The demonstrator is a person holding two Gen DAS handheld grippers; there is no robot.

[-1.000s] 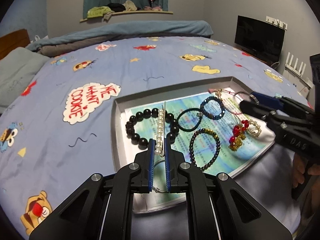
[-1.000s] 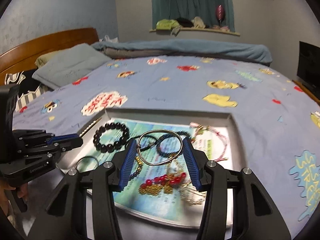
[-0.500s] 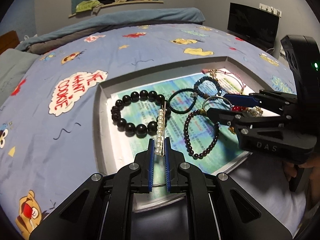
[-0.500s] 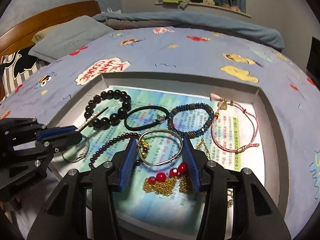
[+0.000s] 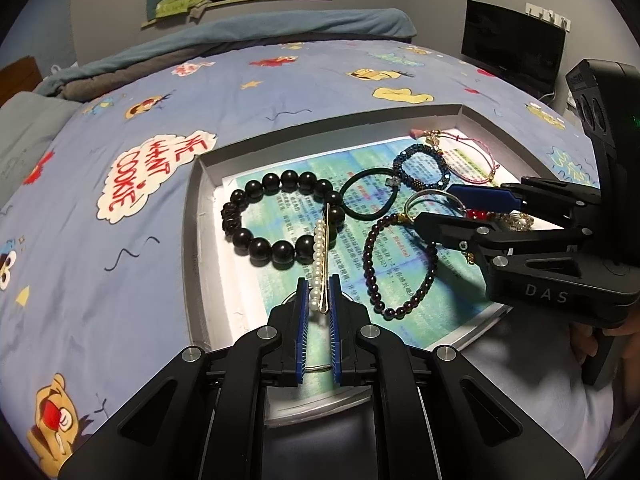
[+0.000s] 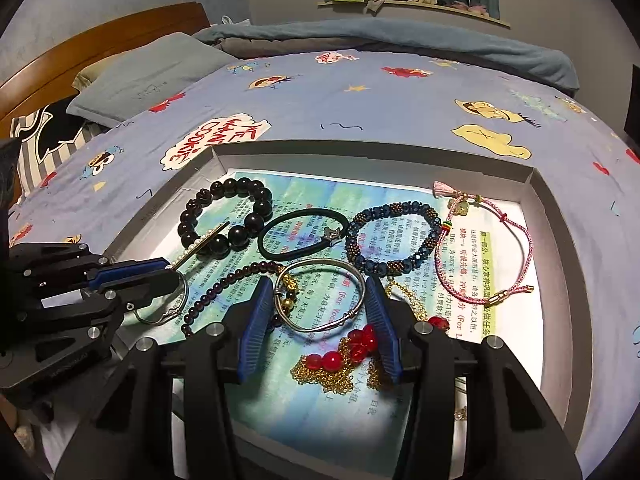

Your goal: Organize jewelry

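Observation:
A grey tray (image 5: pixel 192 240) lined with printed paper lies on the bed and holds several bracelets. My left gripper (image 5: pixel 319 292) is shut on a pearl hair clip (image 5: pixel 320 264) that points over the black bead bracelet (image 5: pixel 280 220); the clip also shows in the right wrist view (image 6: pixel 200 245). My right gripper (image 6: pixel 318 292) is shut on a silver bangle (image 6: pixel 320 298) with gold beads, low over the tray, above a red-bead gold chain (image 6: pixel 344 354). It also shows in the left wrist view (image 5: pixel 436 210).
In the tray lie a dark purple bead strand (image 5: pixel 396 264), a black hair tie (image 6: pixel 302 238), a blue beaded bracelet (image 6: pixel 394 236), a pink cord bracelet (image 6: pixel 484 248) and a thin wire ring (image 6: pixel 168 304). Blue cartoon bedsheet (image 5: pixel 120 240) surrounds the tray. A monitor (image 5: pixel 512 40) stands far right.
Both grippers have moved down closer to the tray. The right gripper carried the silver bangle lower over the paper. The left still holds the pearl clip.

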